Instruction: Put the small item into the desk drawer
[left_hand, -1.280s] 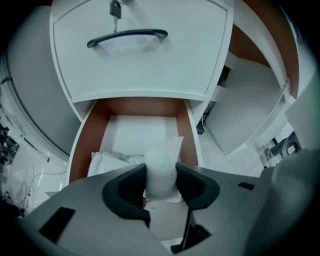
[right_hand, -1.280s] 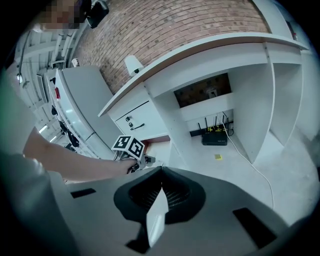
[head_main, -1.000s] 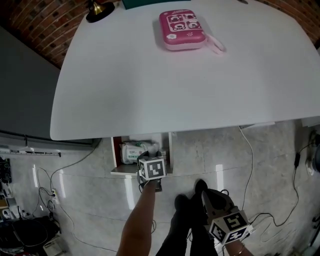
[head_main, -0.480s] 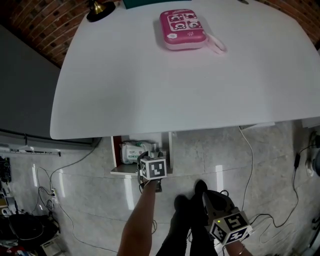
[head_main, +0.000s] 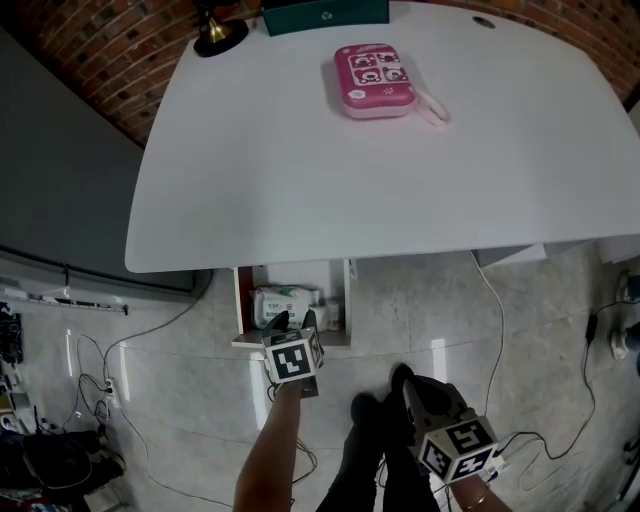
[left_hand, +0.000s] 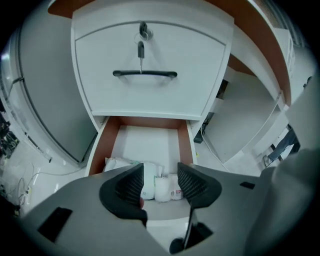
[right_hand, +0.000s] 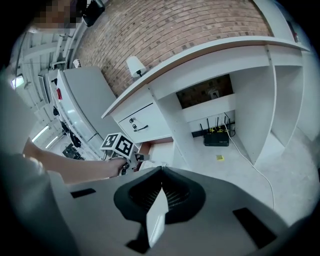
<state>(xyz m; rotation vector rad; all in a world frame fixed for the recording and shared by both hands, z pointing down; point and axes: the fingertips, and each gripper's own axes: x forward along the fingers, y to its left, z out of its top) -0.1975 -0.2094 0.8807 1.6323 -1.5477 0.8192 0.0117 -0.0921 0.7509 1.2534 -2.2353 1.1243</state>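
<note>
White desk drawer (left_hand: 148, 141) is standing pulled open beneath a shut upper drawer (left_hand: 150, 95) that is carrying a black bar handle (left_hand: 145, 74) and a key (left_hand: 141, 51) hanging in its lock. The left gripper (left_hand: 159, 179) is hovering just over the open drawer's front edge, its 2 jaws set wide and easing inward, with nothing pressed between the pads. Past the gap, the small white packet (left_hand: 162, 189) is lying on the drawer floor near the front, touching a larger white wipes pack (left_hand: 114, 163) on its left. The right gripper (right_hand: 161, 189) is hanging low beside the person's legs, well apart from the drawer, its jaws clenched together; a pale flat strip (right_hand: 156, 217) is showing below their seam, and I cannot tell what it is. On the desktop (head_main: 300, 180), a pink case (head_main: 374, 79) is sitting near the far edge.
</note>
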